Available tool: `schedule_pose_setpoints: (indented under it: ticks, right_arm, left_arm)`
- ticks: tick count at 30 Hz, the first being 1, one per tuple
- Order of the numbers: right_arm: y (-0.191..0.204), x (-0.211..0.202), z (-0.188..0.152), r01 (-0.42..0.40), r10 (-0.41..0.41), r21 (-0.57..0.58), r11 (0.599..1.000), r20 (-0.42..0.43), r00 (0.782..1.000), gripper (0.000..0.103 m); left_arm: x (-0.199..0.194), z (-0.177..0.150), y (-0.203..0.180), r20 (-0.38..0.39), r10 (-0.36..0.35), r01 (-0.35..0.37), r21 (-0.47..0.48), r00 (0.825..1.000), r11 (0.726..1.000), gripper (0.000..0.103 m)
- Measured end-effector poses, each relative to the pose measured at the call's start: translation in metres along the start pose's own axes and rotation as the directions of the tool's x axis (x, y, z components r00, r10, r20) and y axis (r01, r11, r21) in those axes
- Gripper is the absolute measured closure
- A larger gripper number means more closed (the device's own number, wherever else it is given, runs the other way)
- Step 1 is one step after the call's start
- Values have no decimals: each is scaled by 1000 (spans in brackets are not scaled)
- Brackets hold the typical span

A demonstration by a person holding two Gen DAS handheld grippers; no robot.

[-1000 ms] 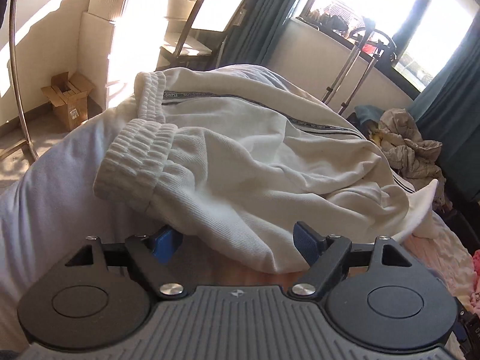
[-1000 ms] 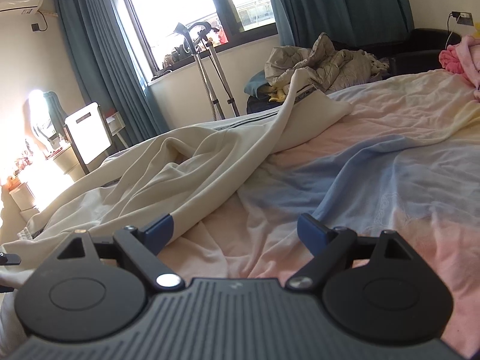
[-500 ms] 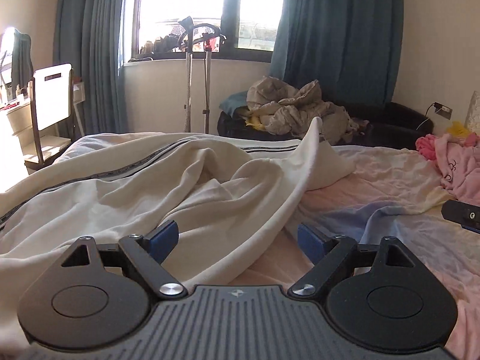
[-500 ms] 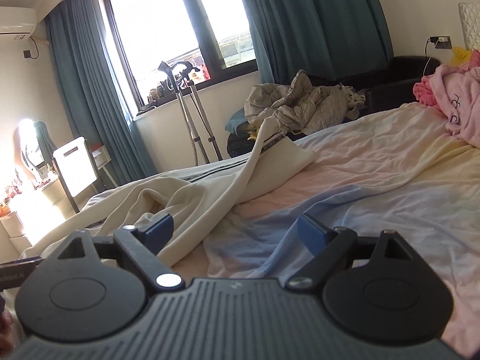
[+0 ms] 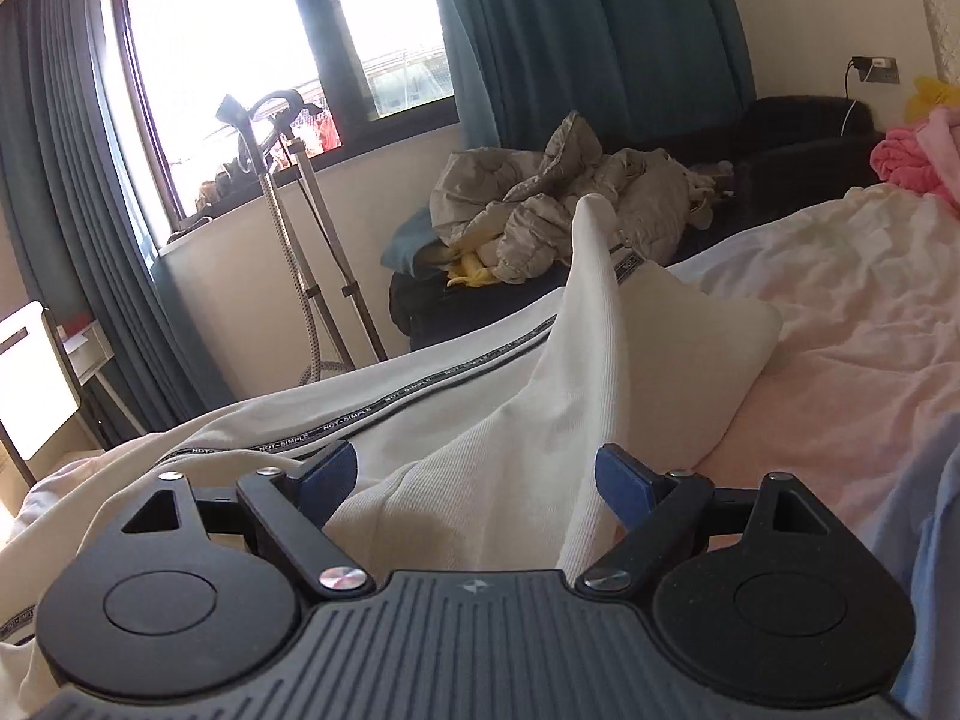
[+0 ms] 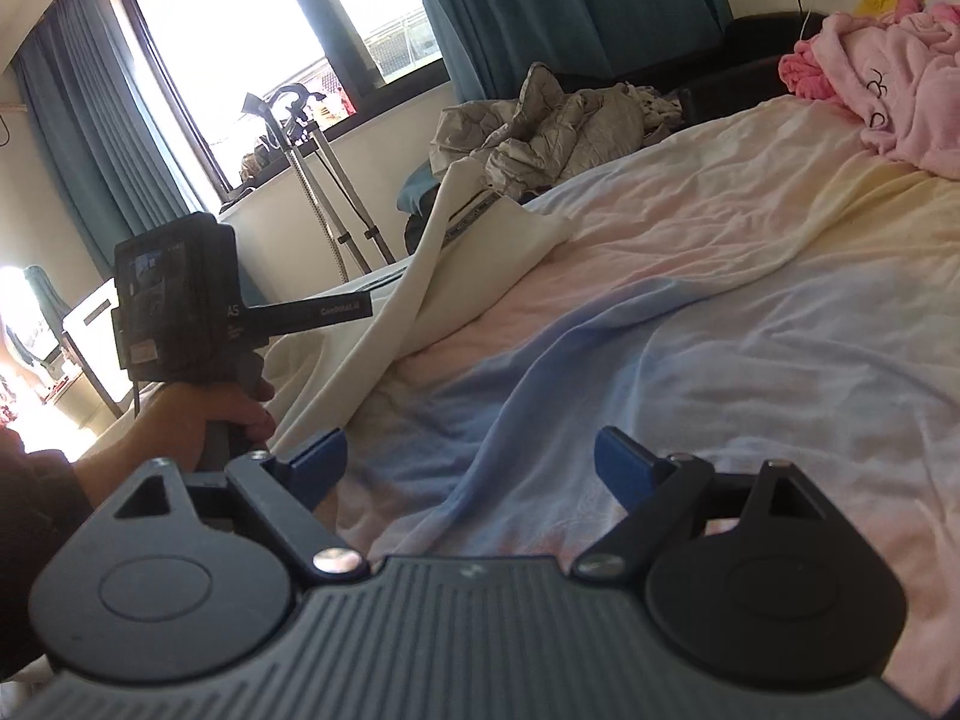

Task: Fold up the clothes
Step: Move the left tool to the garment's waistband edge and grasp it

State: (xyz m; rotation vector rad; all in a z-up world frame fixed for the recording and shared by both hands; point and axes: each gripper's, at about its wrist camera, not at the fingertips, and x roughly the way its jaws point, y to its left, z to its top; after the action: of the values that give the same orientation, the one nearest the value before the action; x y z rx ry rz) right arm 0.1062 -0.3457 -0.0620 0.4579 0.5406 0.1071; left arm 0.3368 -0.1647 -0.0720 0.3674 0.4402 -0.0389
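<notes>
Cream track garment (image 5: 456, 420) with a dark lettered stripe, sprawled unfolded over the left half of the bed (image 6: 720, 312); one stiff ridge of cloth raised toward 12 o'clock in the left wrist view, a flat corner lying out at 2 o'clock on the pastel sheet; whether trousers or a top, impossible to tell from these views.

Left gripper (image 5: 477, 471) down low over the garment, fingers spread wide, the raised ridge running straight between them yet not pinched; right gripper (image 6: 471, 459) likewise spread wide, holding nothing, above bare sheet with the garment's edge off at 10 o'clock; left hand (image 6: 198, 420) wrapped round its handle at 9 o'clock in the right wrist view.

Judging by the rumpled lie, a flattening or first gather seems the step in hand, though a re-lay midway through folding would look the same. To do it well: close on a single layer near a seam or hem, not on the bunched ridge; take matching points with both grippers so the stripe stays straight; lift just enough to clear the sheet, lest the sheet come up too; lay down taut, then smooth outward.

Grey crumpled jacket (image 5: 552, 210) at 12 o'clock and pink clothes (image 6: 888, 48) at 2 o'clock, well apart.
</notes>
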Motion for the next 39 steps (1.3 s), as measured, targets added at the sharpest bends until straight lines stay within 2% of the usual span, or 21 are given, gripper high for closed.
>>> schedule_pose_setpoints:
  ticks: [4, 6, 7, 8, 10, 14, 16, 20, 24, 27, 28, 29, 31, 34, 36, 39]
  right_arm:
    - [-12, 22, -3, 25, -24, 25, 999, -35, 999, 13]
    - [-19, 31, -4, 36, -33, 52, 998, -52, 998, 13]
    - [-23, 34, -4, 38, -35, 65, 997, -55, 998, 13]
    - [-24, 35, -5, 42, -37, 72, 997, -57, 998, 13]
    - [-26, 37, -5, 49, -45, 77, 996, -57, 997, 13]
    - [-29, 40, -6, 64, -59, 88, 994, -57, 997, 13]
    - [-31, 42, -6, 72, -67, 93, 993, -57, 996, 13]
    - [-30, 34, -3, 88, -84, 89, 992, -43, 996, 13]
    - [-27, 13, 0, 60, -60, 119, 991, -7, 998, 13]
    - [-19, -4, 2, 41, -44, 112, 993, 25, 999, 13]
    - [-17, -8, 3, 36, -39, 104, 994, 31, 999, 13]
    - [-15, -10, 3, 34, -38, 97, 995, 34, 999, 13]
    - [-12, -10, 2, 37, -41, 88, 995, 34, 999, 13]
    - [-13, -4, 2, 39, -41, 94, 995, 17, 999, 13]
    - [-17, 2, 2, 39, -40, 108, 993, 7, 999, 13]
    - [-23, 11, 2, 42, -42, 125, 991, -7, 999, 13]
  left_arm:
    - [38, -1, -20, -27, 68, -67, 25, 997, 997, 14]
    - [54, 0, -25, -45, 89, -89, 16, 995, 996, 23]
    - [58, 0, -25, -56, 84, -84, -2, 995, 996, 45]
    - [60, 0, -25, -65, 77, -79, -21, 995, 997, 75]
    - [56, 1, -22, -66, 54, -58, -56, 996, 997, 103]
    - [16, 10, -24, 18, -53, 54, -27, 998, 998, 103]
    - [-12, 20, -28, 40, -132, 133, -28, 990, 991, 103]
    - [-67, 28, -33, 78, -226, 224, 39, 971, 974, 103]
    - [-88, 22, -26, 51, -222, 222, 4, 974, 975, 101]
    - [-89, 15, -21, 29, -185, 185, -10, 982, 983, 98]
    - [-86, 14, -19, 20, -188, 188, -15, 982, 982, 85]
    - [-82, 12, -18, 14, -185, 186, -15, 983, 983, 55]
    - [-74, 10, -18, 27, -159, 159, -2, 987, 987, 18]
    - [-59, 6, -25, 78, -176, 170, 74, 981, 983, 19]
    - [-34, 4, -35, 59, -173, 165, 122, 983, 979, 19]
    - [5, 0, -46, 2, -126, 125, 139, 992, 982, 22]
